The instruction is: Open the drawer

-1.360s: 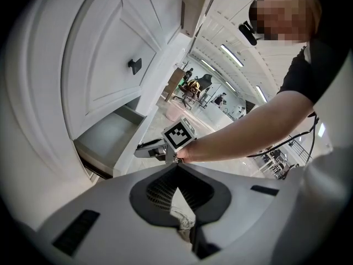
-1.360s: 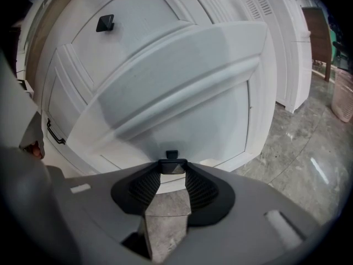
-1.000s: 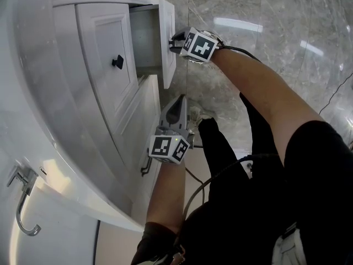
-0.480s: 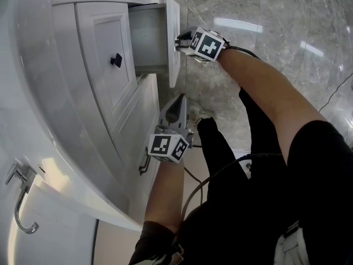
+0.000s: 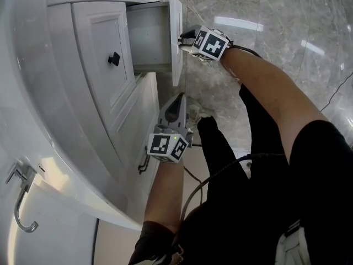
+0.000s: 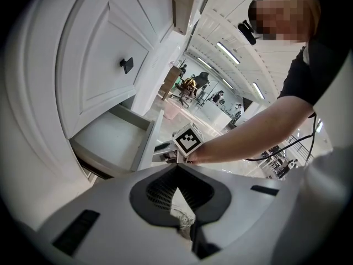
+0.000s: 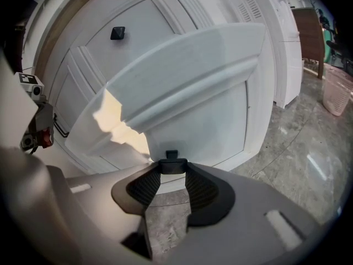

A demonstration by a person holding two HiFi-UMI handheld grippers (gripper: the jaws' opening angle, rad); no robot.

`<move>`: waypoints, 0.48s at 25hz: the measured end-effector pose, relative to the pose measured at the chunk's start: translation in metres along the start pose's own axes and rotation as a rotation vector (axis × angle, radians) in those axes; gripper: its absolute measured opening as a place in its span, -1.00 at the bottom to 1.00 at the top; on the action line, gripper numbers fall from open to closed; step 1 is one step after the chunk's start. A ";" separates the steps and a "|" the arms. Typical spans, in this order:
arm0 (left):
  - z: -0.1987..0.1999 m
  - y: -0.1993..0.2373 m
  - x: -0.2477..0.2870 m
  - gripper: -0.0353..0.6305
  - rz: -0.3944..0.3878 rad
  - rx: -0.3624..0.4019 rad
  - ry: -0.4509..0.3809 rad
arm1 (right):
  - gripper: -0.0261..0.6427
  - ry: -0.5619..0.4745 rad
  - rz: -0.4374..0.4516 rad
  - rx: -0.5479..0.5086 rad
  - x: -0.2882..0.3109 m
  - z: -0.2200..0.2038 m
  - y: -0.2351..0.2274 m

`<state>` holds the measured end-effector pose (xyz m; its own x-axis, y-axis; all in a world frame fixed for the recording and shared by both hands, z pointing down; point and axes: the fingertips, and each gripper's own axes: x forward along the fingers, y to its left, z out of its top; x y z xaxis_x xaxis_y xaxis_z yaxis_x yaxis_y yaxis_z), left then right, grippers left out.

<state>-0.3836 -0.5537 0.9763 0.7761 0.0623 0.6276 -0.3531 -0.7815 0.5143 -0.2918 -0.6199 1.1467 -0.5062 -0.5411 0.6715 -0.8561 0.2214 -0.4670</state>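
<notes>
Two grippers: my right gripper [image 5: 185, 36] clamps the knob [image 7: 172, 165] of the drawer [image 5: 175, 48], which stands pulled out; my left gripper [image 5: 178, 99] hangs closed and empty beside the cabinet [image 5: 99, 54].

Painted white cabinetry above polished stone.
The drawer [image 5: 150, 35] is smooth satin white, its handle [image 7: 172, 163] and the knob [image 5: 113, 58] matt black; the floor [image 5: 265, 21] is glossy grey marble (mirroring lights); the right tool [image 7: 172, 175] has ribbed matt pads [image 7: 144, 189].

black door knob [image 5: 114, 58] | chrome hook [image 5: 23, 180] | grey marble floor [image 5: 265, 15]
</notes>
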 end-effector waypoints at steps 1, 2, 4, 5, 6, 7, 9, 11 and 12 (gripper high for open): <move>-0.001 0.000 -0.001 -0.89 0.002 0.000 0.002 | -0.51 0.000 0.000 0.001 -0.001 -0.001 0.000; -0.002 0.000 -0.001 -0.89 0.003 0.000 0.003 | -0.51 0.000 0.001 0.003 -0.002 -0.002 0.001; -0.003 -0.002 -0.001 -0.89 0.001 0.000 0.004 | -0.51 0.001 0.002 0.006 -0.004 -0.004 0.001; -0.003 -0.004 -0.001 -0.89 -0.001 0.000 0.003 | -0.51 0.000 0.000 0.005 -0.005 -0.005 0.000; -0.003 -0.004 0.000 -0.89 -0.003 0.001 0.002 | -0.51 -0.001 -0.002 0.003 -0.006 -0.006 0.000; -0.003 -0.005 0.000 -0.89 -0.004 0.004 0.001 | -0.51 -0.002 -0.003 0.002 -0.006 -0.007 -0.001; -0.004 -0.005 0.000 -0.89 -0.006 0.012 0.000 | -0.51 -0.004 -0.005 0.002 -0.008 -0.008 -0.001; -0.005 -0.005 -0.001 -0.89 -0.001 0.013 0.000 | -0.51 -0.003 -0.007 0.000 -0.009 -0.008 -0.001; -0.006 -0.005 -0.002 -0.89 0.001 0.011 -0.001 | -0.51 -0.001 -0.008 -0.002 -0.010 -0.009 -0.002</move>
<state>-0.3865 -0.5459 0.9766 0.7760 0.0606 0.6278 -0.3487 -0.7881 0.5072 -0.2866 -0.6078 1.1462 -0.4993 -0.5436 0.6747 -0.8603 0.2185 -0.4606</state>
